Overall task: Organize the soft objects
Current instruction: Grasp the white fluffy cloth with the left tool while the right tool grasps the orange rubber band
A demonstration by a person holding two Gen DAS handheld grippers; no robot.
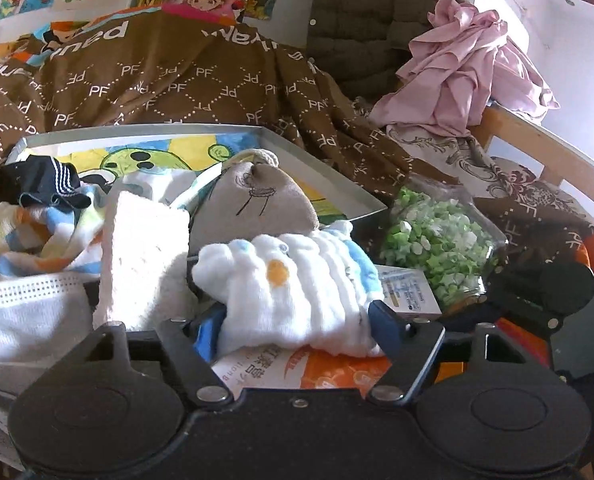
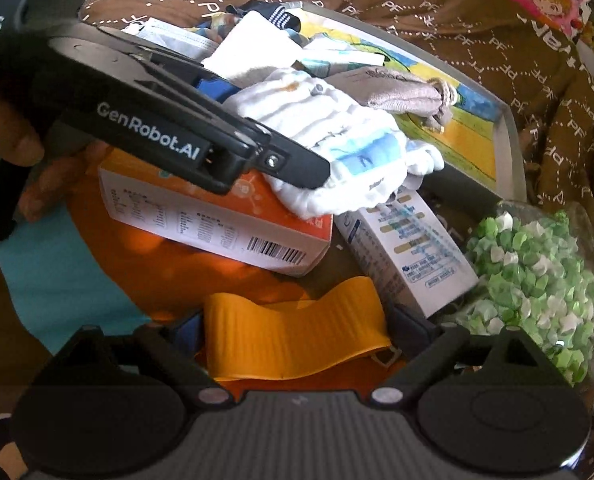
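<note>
1. Roughly mid-task: tray (image 1: pixel 317 152) on the bed already has soft stuff in it: dark striped sock (image 1: pixel 37 184), cream towel (image 1: pixel 141 248), grey pouch (image 1: pixel 257 200), face mask (image 1: pixel 25 312) at its near edge.
2. L gripper (image 1: pixel 293 316) is at the white baby cloth (image 1: pixel 297 280), which lies partly on the tray's near corner and partly over the orange box (image 2: pixel 217 220). Blue pads sit on both sides of the cloth and look pressed in, so I read it as a grip.
3. R gripper (image 2: pixel 297 320) is spread wide, with the yellow ribbed strip (image 2: pixel 297 336) between the fingers. No squeeze visible, so not held.
4. Left to do, my guess: get the white cloth fully into the tray, then the yellow strip.
5. Hard items stay outside the tray: orange box, white box (image 2: pixel 409 256), jar of green paper stars (image 2: pixel 537 272).
</note>
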